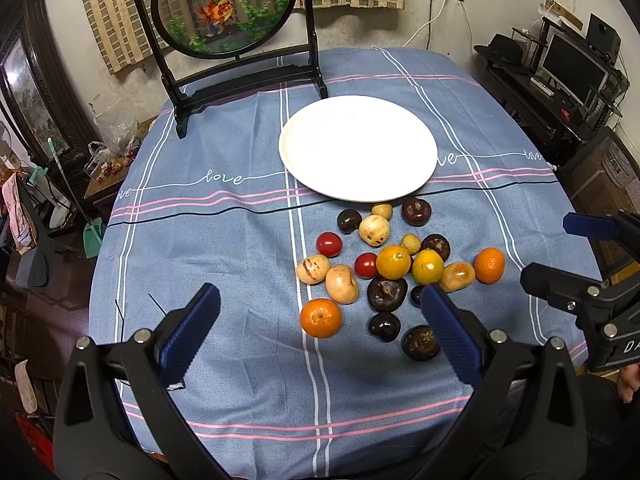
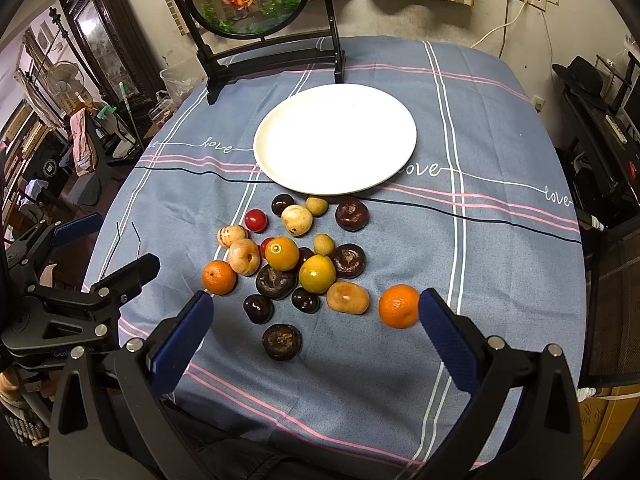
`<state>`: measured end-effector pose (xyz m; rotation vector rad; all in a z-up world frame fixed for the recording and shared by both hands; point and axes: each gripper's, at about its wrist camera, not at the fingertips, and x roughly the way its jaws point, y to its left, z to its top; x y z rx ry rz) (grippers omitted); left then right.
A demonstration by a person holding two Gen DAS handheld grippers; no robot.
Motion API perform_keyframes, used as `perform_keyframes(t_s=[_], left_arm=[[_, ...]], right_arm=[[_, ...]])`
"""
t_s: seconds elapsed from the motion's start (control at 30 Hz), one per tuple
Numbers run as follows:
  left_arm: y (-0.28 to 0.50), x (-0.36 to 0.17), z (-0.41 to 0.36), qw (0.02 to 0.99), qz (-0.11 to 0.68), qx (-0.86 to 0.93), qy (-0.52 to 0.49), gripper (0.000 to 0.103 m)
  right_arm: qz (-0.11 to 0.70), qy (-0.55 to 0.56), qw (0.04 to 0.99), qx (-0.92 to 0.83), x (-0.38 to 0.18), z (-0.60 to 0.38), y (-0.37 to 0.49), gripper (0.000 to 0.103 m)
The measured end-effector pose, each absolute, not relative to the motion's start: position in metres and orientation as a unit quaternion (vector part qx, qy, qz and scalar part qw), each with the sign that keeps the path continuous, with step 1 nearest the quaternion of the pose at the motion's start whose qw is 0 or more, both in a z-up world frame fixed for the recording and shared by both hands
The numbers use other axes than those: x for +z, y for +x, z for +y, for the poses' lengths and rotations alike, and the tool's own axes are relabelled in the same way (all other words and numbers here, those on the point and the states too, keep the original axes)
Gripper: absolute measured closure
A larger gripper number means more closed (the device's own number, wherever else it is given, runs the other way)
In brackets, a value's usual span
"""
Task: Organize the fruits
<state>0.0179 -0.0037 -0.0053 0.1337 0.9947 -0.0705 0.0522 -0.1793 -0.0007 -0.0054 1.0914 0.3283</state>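
In the left wrist view, the left tongs sit at the bottom of the frame, spread wide with nothing between the blue pads, above the blue striped cloth of the table. A framed goldfish screen stands at upper left. The white plate lies bare at centre, and just below it the fruits cluster loose on the cloth: oranges, red tomatoes, pale tan fruits and dark purple ones, one orange lowest left of the group. At the right edge the right tongs show from the side; in their own view they gape wide and empty, an orange just beside the right pad.
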Motion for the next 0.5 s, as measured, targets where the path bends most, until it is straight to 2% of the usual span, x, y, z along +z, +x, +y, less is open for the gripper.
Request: perform_keyframes(t_s=[0.4,0.5], left_arm=[[0.023,-0.012,-0.005,0.873,0.483,-0.034,0.064,0.002],[0.026,-0.017,0.009,0.868,0.494,-0.035,0.035,0.002]], right_arm=[[0.517,-0.001,0.841,0.158,-0.001,-0.18,0.054,0.001],[0.518,0.01,0.838,0.17,-0.003,-0.181,0.056,0.001]])
